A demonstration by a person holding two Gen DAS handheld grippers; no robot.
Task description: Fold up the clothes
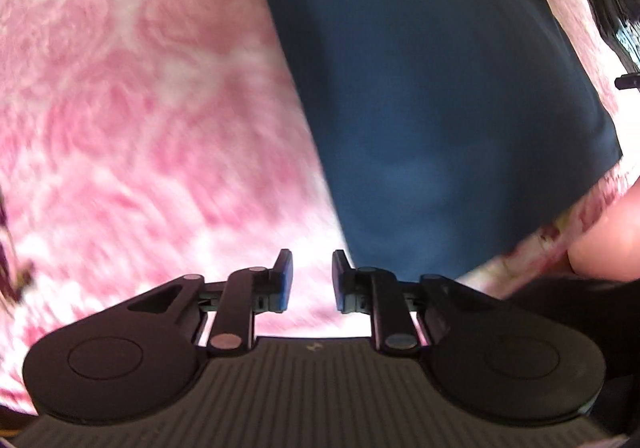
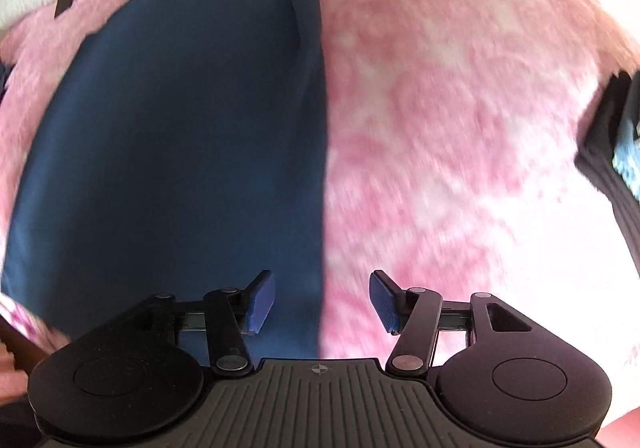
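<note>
Lying flat on a pink fluffy blanket [image 2: 460, 128], one dark blue garment [image 2: 180, 148] fills the left half of the right wrist view, and only this view shows its cut-out neckline and shoulder straps at the upper edge. The left wrist view shows the same blue garment [image 1: 432, 108] at the upper right, as a long smooth panel with a straight edge, and also a bare pink fingertip at the right border. The blanket [image 1: 140, 108] is shaggy with rose-like patterns. Both views are blurred. The left tongs [image 1: 312, 276] are released, with nothing between the blue pads. The right tongs [image 2: 322, 300] are released too, wider apart, over the garment's right edge.
</note>
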